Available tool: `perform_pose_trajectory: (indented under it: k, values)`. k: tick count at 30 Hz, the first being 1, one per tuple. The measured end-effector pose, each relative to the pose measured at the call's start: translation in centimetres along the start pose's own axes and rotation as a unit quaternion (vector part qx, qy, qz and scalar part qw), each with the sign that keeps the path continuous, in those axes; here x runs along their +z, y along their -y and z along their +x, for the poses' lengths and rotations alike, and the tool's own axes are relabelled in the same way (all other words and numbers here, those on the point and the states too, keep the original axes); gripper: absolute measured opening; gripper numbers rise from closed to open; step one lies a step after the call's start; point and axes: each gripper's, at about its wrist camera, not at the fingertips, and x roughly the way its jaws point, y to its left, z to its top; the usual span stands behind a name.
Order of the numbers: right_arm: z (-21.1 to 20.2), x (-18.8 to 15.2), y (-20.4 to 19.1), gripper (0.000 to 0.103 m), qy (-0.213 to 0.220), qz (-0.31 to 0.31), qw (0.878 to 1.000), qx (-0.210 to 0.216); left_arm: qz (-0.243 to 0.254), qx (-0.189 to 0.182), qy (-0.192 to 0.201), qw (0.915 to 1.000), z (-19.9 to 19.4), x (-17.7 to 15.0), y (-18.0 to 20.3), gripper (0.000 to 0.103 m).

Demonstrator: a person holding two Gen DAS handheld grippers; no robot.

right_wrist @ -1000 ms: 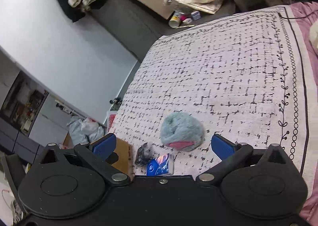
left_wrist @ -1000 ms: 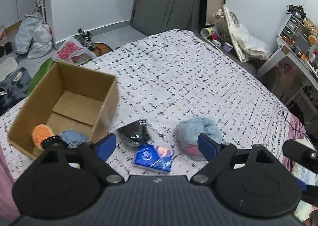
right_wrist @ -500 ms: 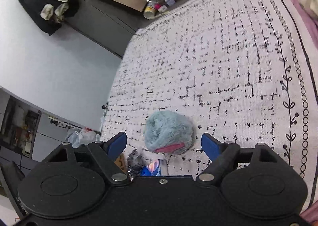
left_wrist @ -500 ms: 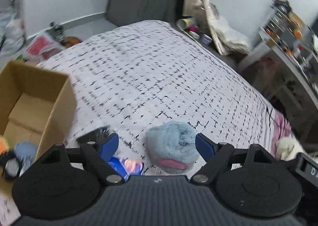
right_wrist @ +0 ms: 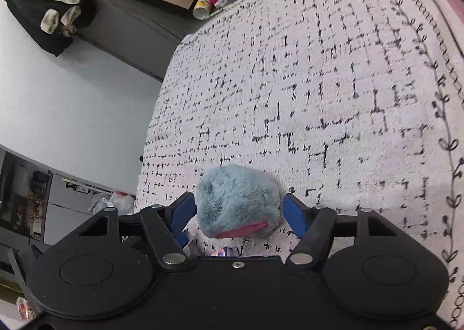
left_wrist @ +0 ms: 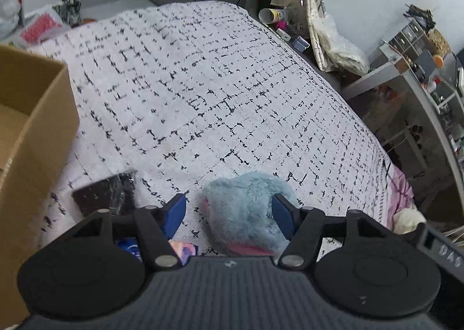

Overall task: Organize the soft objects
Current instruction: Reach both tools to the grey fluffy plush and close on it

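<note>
Both tongs have dropped toward the bed and narrowed within the last second, and both now frame the same thing — the fluffy blue plush with a pink edge. The left tongs [left_wrist: 229, 208] have just been closing: the plush [left_wrist: 246, 214] sits between the blue pads, the right pad sunk against its fur while the left pad stands clear of it with bedspread showing in the gap, so this is not yet a grip. The right tongs [right_wrist: 236, 211] have been closing too; in that view the plush [right_wrist: 237, 202] fills the space between the pads, the left pad at the fur's edge and the right pad just beside it, a sliver of cover visible between. I read these jaws as still open around the toy, not clamped.

The plush lies on the black-and-white patterned bedspread [left_wrist: 217, 98], near its close edge. A second ago it sat further off and smaller in both views; now it is right at the pads, so the approach looks finished and the squeeze is the step in hand.

The cardboard box [left_wrist: 34, 132] stands at the left, well apart from the toy — probably where it belongs. A dark wrapped packet [left_wrist: 107, 196] and a blue packet [left_wrist: 130, 246] remain on the bed left of the plush, still to be sorted.
</note>
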Motion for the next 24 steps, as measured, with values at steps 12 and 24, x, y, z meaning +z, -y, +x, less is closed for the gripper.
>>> perform_pose_trajectory:
  k: [12,24]
  values:
    - [3.1,-0.5,-0.4,0.059,-0.013,0.008,1.000,-0.025,-0.045,-0.036,-0.015,0.9982,2.2,0.2,-2.1,0.051]
    - [4.2,-1.2,-0.3,0.036,-0.014,0.005,1.000,-0.026,-0.069,-0.068,-0.016,0.9952,2.5,0.5,-2.7,0.023]
